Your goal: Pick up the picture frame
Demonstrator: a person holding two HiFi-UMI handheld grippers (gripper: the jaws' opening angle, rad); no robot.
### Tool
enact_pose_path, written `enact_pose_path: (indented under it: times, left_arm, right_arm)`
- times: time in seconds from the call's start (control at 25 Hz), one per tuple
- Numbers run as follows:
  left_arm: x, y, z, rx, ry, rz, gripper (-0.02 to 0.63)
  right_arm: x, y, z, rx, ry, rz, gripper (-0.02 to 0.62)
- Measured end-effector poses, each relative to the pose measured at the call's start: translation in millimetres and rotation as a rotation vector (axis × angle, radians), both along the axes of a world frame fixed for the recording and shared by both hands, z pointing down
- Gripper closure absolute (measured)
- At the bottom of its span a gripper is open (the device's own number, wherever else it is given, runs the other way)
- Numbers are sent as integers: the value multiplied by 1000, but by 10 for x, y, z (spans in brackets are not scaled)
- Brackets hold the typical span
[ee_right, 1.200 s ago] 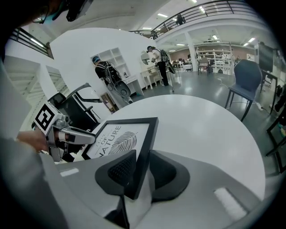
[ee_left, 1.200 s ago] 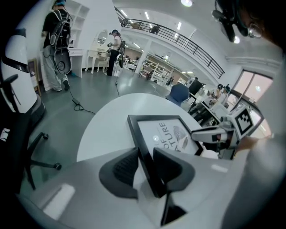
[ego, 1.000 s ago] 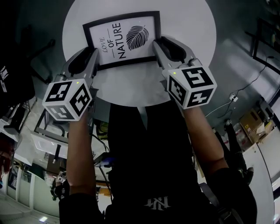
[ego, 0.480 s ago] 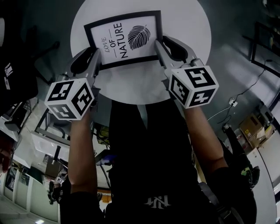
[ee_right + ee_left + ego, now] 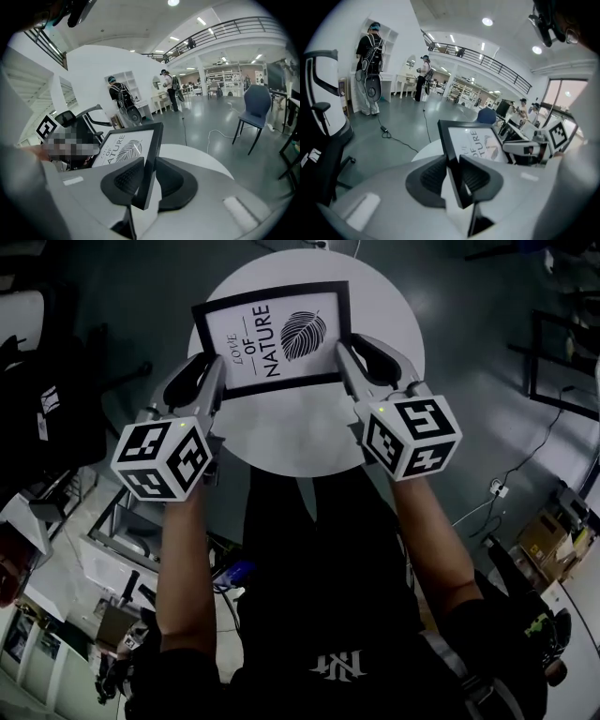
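The picture frame [image 5: 274,337] is black-edged with a white print of a leaf and lettering. It hangs above the round white table [image 5: 309,437], held at both sides. My left gripper [image 5: 215,373] is shut on the frame's left edge. In the left gripper view the black edge [image 5: 451,149] sits pinched between the two dark pads of that gripper [image 5: 452,171]. My right gripper [image 5: 344,357] is shut on the frame's right edge. The right gripper view shows that gripper [image 5: 149,176] clamping the frame [image 5: 124,147] the same way.
The person's arms and dark-clothed body fill the lower head view. An office chair [image 5: 323,122] stands at the left, a blue chair [image 5: 255,110] at the right. A cable [image 5: 525,451] trails on the floor, with boxes [image 5: 539,531] and distant people [image 5: 369,65] around.
Both grippers have risen with the picture frame held between them. The table below now looks smaller and farther away in the head view.
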State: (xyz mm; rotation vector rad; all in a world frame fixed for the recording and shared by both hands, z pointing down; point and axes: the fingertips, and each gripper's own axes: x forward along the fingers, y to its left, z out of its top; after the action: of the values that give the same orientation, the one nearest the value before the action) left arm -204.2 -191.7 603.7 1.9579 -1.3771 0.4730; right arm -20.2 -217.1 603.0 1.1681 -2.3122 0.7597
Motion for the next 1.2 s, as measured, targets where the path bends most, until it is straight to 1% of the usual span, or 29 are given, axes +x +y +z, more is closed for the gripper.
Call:
enact_pose_path:
  times: [0.16,0.28,0.44,0.52,0.72,0.92,1.08,1.2]
  left_arm:
    - [37,34,-541,80,-2,-1,520]
    - [54,41,-1028,150,-14,-5,520]
    - [-58,-261,-1604,232,-25,-13,522]
    - [-72,-318,-1887,270,-29,-16,523]
    - [-46,-178,-2595,371,-36,-8,525]
    - [6,-244,-3355,483,-50,2,525]
    - [65,-116,-3816,566,-53,5,525]
    - [108,0,-4156,623,-71,14,525]
  right_arm:
    - [41,26,-534,75,-17,14,518]
    - [60,27,-1030,142,-33,18,520]
    - [-45,-249,-1613,219,-47,20,520]
    - [-52,-282,-1881,250,-57,20,518]
    - [-21,-116,-2541,330,-85,29,518]
    - [31,-237,-3303,438,-110,39,520]
    - [92,-120,-3791,529,-130,51,522]
    - [135,2,-4111,588,-145,57,523]
